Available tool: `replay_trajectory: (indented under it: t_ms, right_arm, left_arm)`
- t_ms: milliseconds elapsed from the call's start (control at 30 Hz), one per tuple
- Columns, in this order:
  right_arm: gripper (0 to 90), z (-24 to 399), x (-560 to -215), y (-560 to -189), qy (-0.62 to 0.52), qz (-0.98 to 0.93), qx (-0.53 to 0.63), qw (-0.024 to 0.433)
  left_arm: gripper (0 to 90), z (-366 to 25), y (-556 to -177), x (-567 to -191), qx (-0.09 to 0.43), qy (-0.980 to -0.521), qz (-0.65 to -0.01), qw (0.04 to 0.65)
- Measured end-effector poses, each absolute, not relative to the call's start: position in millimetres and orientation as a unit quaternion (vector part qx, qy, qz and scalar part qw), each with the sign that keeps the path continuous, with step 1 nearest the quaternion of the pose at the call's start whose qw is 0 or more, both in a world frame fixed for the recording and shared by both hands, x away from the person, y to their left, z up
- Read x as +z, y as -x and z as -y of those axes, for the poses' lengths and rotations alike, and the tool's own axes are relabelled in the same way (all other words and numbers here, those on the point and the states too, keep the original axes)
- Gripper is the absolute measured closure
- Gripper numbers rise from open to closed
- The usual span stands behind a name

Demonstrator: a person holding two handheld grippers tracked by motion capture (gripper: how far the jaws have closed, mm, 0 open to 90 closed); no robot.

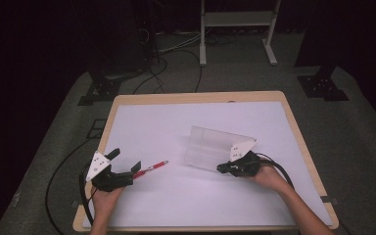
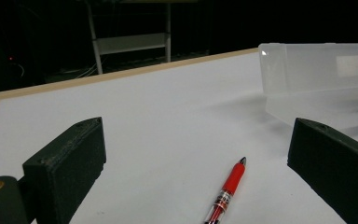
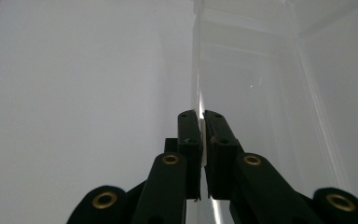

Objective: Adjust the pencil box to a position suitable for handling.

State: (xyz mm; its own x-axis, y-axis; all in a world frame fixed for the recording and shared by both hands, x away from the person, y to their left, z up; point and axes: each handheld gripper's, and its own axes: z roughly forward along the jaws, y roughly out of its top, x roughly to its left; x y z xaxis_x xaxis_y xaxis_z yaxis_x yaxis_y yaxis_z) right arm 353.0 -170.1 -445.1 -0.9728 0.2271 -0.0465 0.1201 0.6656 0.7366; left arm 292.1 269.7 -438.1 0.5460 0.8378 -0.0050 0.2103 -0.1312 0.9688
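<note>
Closest to you, your left gripper (image 1: 126,166) sits near the front-left corner of the table (image 1: 127,100), matte black blocky body with that flat grey three-cornered plate on top. Its jaws are spread wide with nothing between the pads; in the left gripper view the fingers (image 2: 70,161) look like chunky rubbery slabs with a slightly grainy face. Lying flat just past them, toward the middle of the table, is the pen (image 1: 151,168): a slim, glossy red barrel with a clear section and a dark tip (image 2: 227,189). It's touching neither pad.

Your right gripper (image 1: 221,168) is over toward the right of the table, about level with the pen, and its jaws are squeezed together on a thin edge of the clear plastic box (image 1: 215,147). In the right gripper view you can see the two black fingers (image 3: 189,135) pinching that sheet-thin frosted wall. The box is translucent, milky, rectangular with sharp straight edges, and it stands open like a book just right of the table's centre, one half tilted up (image 2: 314,67).

The tabletop is a smooth white sheet with a pale wood rim. Behind the table, grey carpet, loose black cables (image 1: 154,76) and a white metal frame (image 1: 237,29).
</note>
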Motion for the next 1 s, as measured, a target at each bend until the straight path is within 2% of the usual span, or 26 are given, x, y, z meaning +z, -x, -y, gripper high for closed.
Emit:
replay_trajectory:
  t_ms: [333, 1000]
  right_arm:
    - [85.6, 165, -454, -347, -0.085, -0.915, 0.392, 0.046]
    - [84.1, 164, -467, -343, -0.093, -0.917, 0.386, 0.033]
  left_arm:
    - [3.6, -269, -293, -439, 0.289, -0.694, -0.378, 0.541]
    - [3.6, -265, -293, -440, 0.285, -0.705, -0.369, 0.534]
